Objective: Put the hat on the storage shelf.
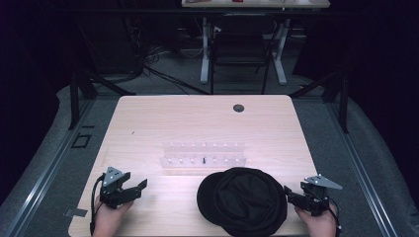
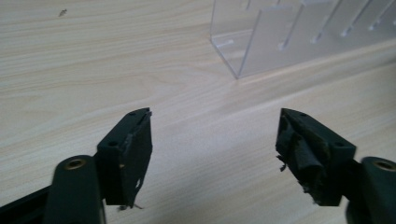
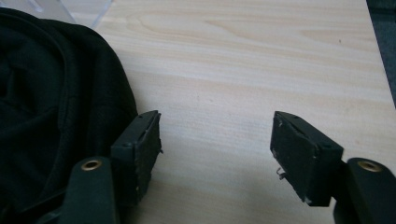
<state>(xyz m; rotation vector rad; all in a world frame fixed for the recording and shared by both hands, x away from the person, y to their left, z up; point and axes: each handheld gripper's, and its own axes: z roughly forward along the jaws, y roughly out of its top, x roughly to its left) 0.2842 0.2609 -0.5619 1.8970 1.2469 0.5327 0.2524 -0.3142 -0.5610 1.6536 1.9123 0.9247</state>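
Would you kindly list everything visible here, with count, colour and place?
table: one, light wood, centre
cap: one, black, near edge of the table, right of centre
rack: one, clear plastic with rows of pegs, mid-table behind the cap
round hole: one, dark, far side of the tabletop
chair: one, dark, beyond the table
left tool: one, black, near left, jaws open and empty
right tool: one, black, near right beside the cap, jaws open and empty
hands: two, at the near edge

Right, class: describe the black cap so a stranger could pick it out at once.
Start at the wooden table and go to its near edge. Beside the right gripper lies the black cap: soft, dark and round, unlike the clear plastic rack behind it.
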